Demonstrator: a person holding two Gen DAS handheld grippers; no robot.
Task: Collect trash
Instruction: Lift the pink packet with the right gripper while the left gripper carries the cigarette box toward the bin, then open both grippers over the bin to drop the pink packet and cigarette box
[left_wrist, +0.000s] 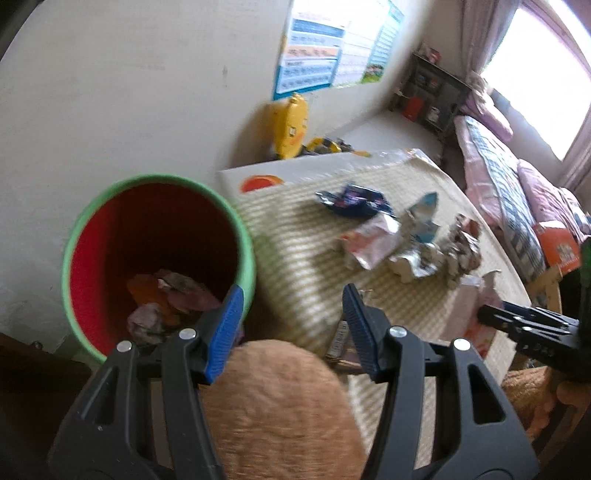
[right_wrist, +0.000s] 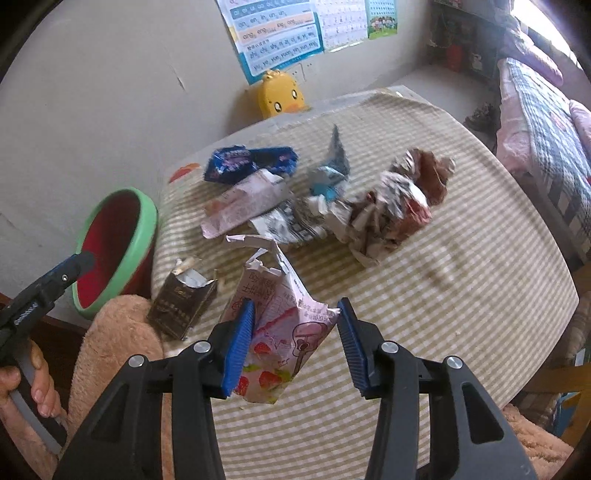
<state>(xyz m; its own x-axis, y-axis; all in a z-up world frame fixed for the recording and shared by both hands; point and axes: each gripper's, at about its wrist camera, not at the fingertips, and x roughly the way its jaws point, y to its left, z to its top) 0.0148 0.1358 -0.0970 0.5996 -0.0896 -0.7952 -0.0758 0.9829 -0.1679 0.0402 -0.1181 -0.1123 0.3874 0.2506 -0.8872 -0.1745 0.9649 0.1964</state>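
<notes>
The main risk is a poor grab on the pink strawberry carton (right_wrist: 275, 332). It is crushed and torn open at the top, so it may fold or slip sideways when squeezed. Only the left finger pad appears to touch it, while the right pad stands off from its edge; a squeeze from there could push it over or catch just a flap. A second risk is the carry: the watermelon-patterned bin (right_wrist: 114, 251) stands off the table's left edge, and the person's plush-covered knee (right_wrist: 114, 354) and the brown cigarette box (right_wrist: 183, 304) lie along that path.

The right gripper (right_wrist: 293, 328) has its fingers apart, straddling the carton, which lies on the checked tablecloth (right_wrist: 461, 295) at the near edge of the table, well inside the span. The left gripper (left_wrist: 291, 314) is also spread and holds nothing; it hangs just beside the bin's (left_wrist: 159, 266) green rim, over the knee.

The bin already holds some crumpled wrappers (left_wrist: 173, 299). More trash waits farther back on the table: a blue snack wrapper (right_wrist: 251, 162), a flattened pink carton (right_wrist: 243, 203), a blue-and-silver wrapper (right_wrist: 328, 173) and crumpled newspaper (right_wrist: 391, 206).
</notes>
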